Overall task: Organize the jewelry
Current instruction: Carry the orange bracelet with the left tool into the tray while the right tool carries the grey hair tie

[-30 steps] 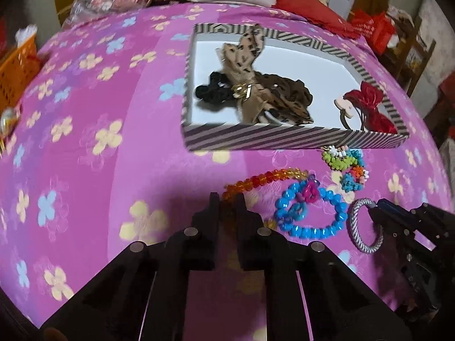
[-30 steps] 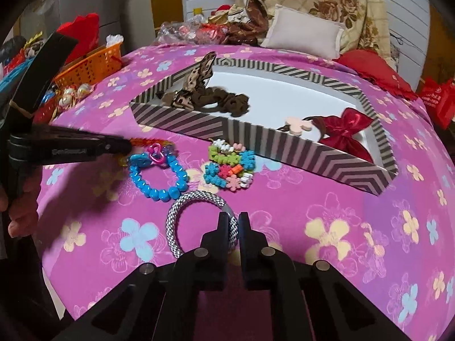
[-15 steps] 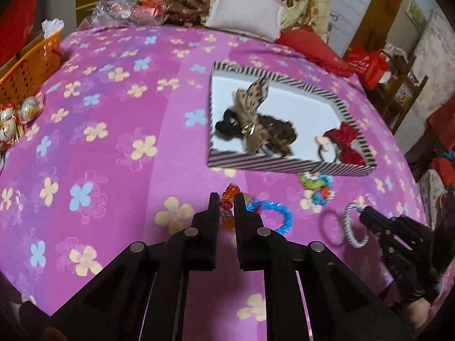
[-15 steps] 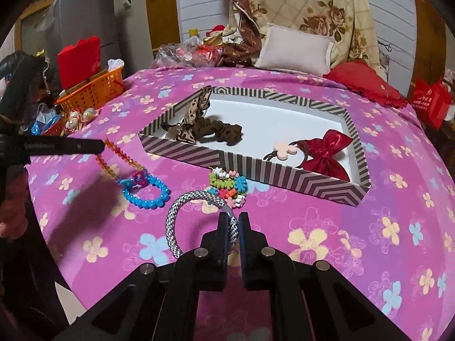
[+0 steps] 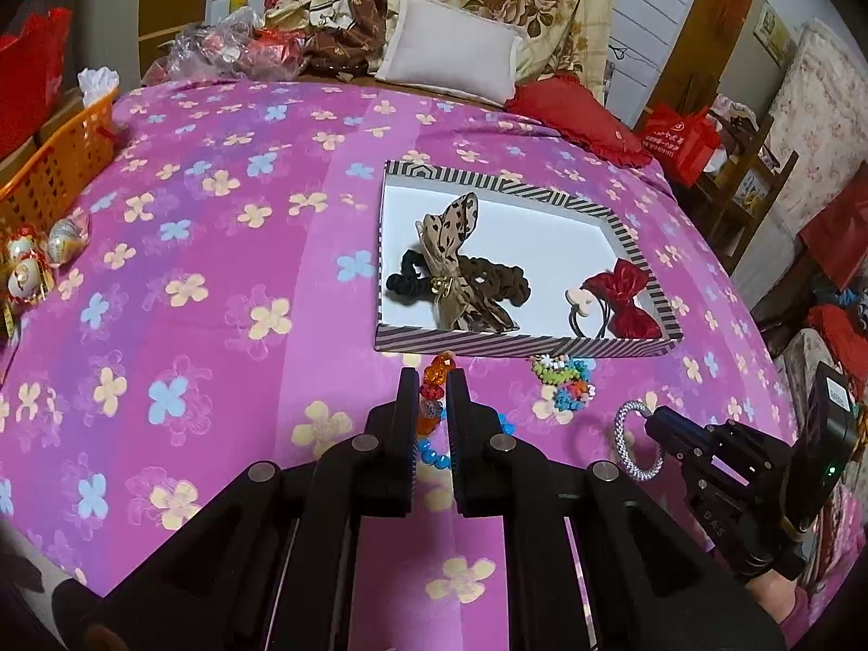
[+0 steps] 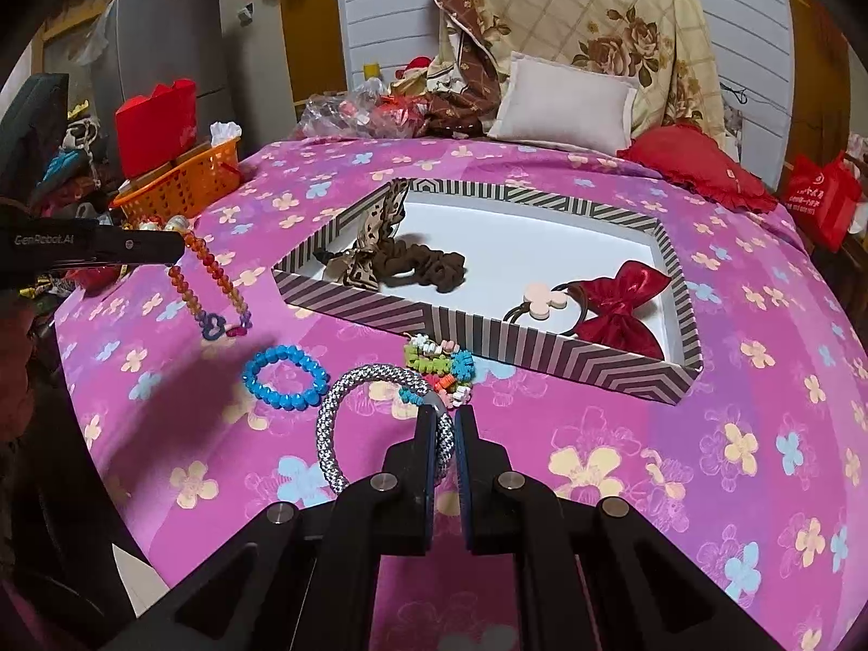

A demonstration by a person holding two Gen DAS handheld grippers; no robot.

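My left gripper (image 5: pixel 432 380) is shut on an orange bead bracelet (image 5: pixel 434 385) and holds it in the air; in the right wrist view that bracelet (image 6: pixel 209 276) hangs from the left gripper (image 6: pixel 176 247). My right gripper (image 6: pixel 446 417) is shut on a silver-and-black rope bracelet (image 6: pixel 347 396), lifted above the cloth; it also shows in the left wrist view (image 5: pixel 629 445). A striped box (image 5: pixel 521 346) holds brown scrunchies (image 5: pixel 461 282) and a red bow hair tie (image 5: pixel 624 293). A blue bead bracelet (image 6: pixel 285 374) and a multicolour bracelet (image 6: pixel 442 363) lie before the box.
A pink flowered cloth (image 5: pixel 217 271) covers the table. An orange basket (image 5: pixel 54 163) and wrapped trinkets (image 5: pixel 32 266) sit at the left edge. Pillows (image 5: pixel 450 54) and bags lie at the back.
Both grippers have risen with their bracelets. The orange bracelet has come off the blue one, which stays on the cloth. The rope bracelet is lifted too.
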